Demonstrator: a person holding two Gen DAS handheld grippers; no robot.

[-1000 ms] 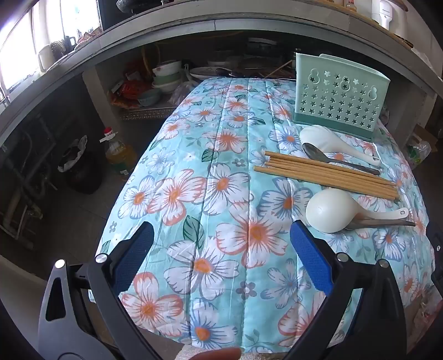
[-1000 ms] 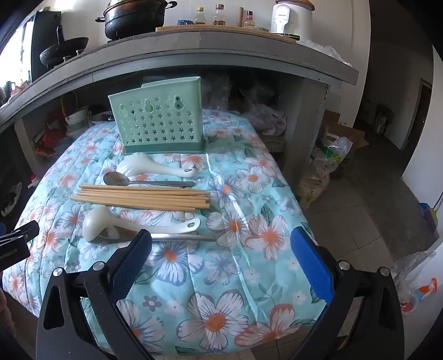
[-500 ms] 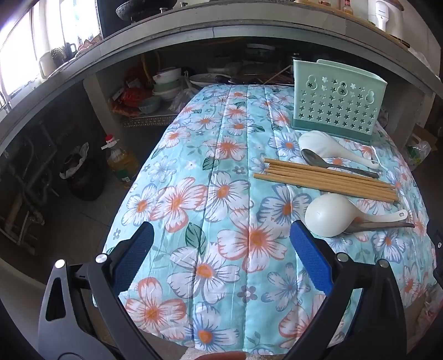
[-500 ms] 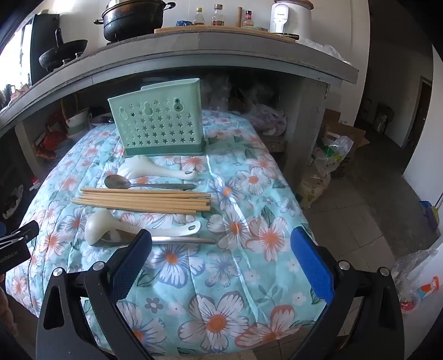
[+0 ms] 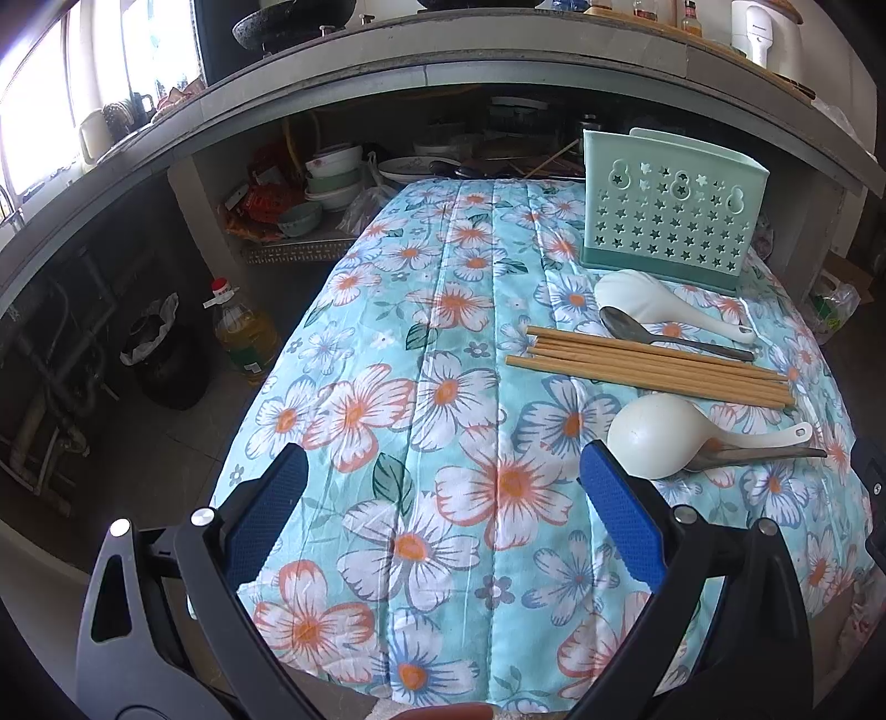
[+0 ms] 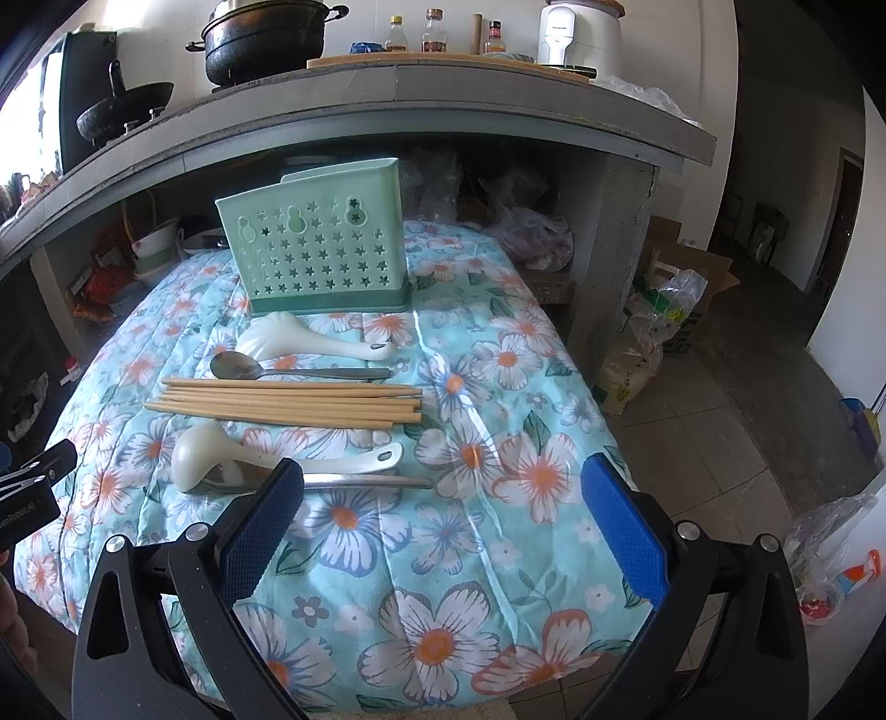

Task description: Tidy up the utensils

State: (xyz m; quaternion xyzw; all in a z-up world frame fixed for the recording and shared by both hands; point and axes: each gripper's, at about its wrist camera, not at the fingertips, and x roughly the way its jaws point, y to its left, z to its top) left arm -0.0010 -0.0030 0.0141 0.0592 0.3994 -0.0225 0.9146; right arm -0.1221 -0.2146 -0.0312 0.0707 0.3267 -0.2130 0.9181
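On the floral tablecloth [image 5: 443, 399] [image 6: 498, 443] lie a bundle of wooden chopsticks [image 5: 648, 368] [image 6: 288, 401], two white rice spoons [image 5: 659, 435] [image 6: 326, 340] and two metal spoons [image 5: 664, 335] [image 6: 365, 482]. A mint-green perforated utensil holder [image 5: 670, 216] [image 6: 318, 243] stands upright behind them. My left gripper [image 5: 443, 482] is open above the cloth's near left part, left of the utensils. Near the front edge my right gripper [image 6: 440, 487] is open too, its left finger just in front of the nearest metal spoon. Neither holds anything.
A concrete counter [image 6: 387, 99] overhangs the table's far end, with a black pot [image 6: 260, 39], bottles and a white appliance on it. Bowls [image 5: 332, 177] sit on the shelf underneath. An oil bottle [image 5: 243, 332] and bags [image 6: 653, 332] stand on the floor on either side.
Both views have risen and pulled back slightly, so the utensils and holder sit a little lower in frame. Nothing on the table has moved; both grippers stay open.
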